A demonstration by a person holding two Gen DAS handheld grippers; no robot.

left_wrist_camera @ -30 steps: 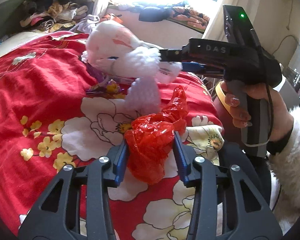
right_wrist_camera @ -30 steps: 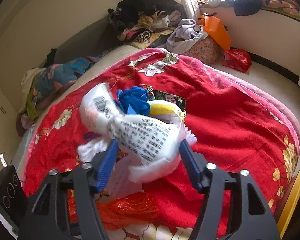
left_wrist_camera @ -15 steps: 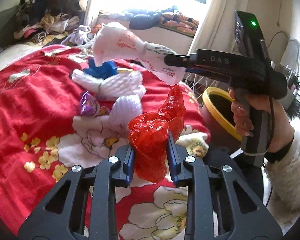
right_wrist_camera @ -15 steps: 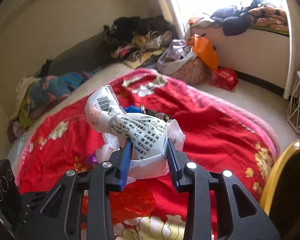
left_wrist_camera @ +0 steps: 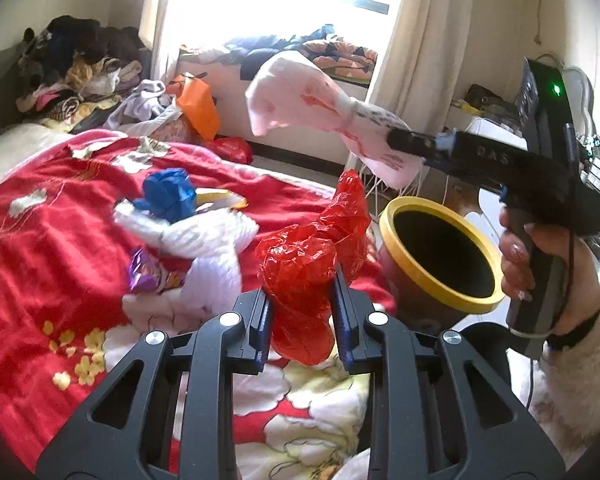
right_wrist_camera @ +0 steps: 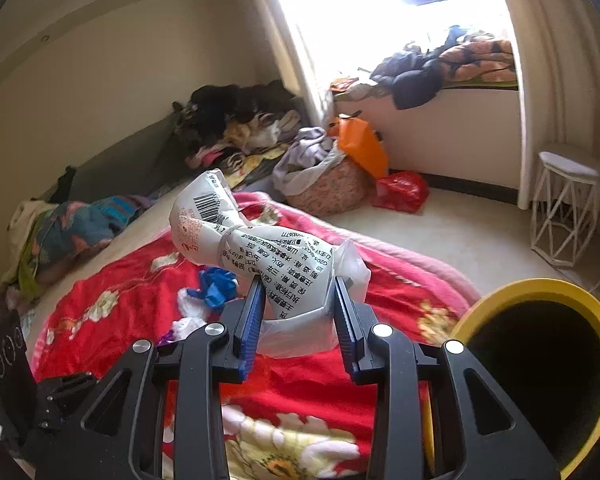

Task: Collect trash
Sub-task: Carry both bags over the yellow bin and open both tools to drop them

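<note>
Trash light, soft, crinkly, slippery; pinch bunched middle. Left gripper (left_wrist_camera: pixel 302 312) clamps red plastic bag (left_wrist_camera: pixel 312 264); right gripper (right_wrist_camera: pixel 296 312) clamps printed white wrapper (right_wrist_camera: pixel 276 260); bin (left_wrist_camera: pixel 440 252) near.

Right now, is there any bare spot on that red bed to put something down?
Yes: the red blanket is bare between the held white printed bag and the bed's pink edge. It is crowded around the blue wad and white wrappers.

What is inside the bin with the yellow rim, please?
The bin looks dark inside; no trash shows there. Its bottom is in shadow, so I cannot tell whether it is empty.
</note>
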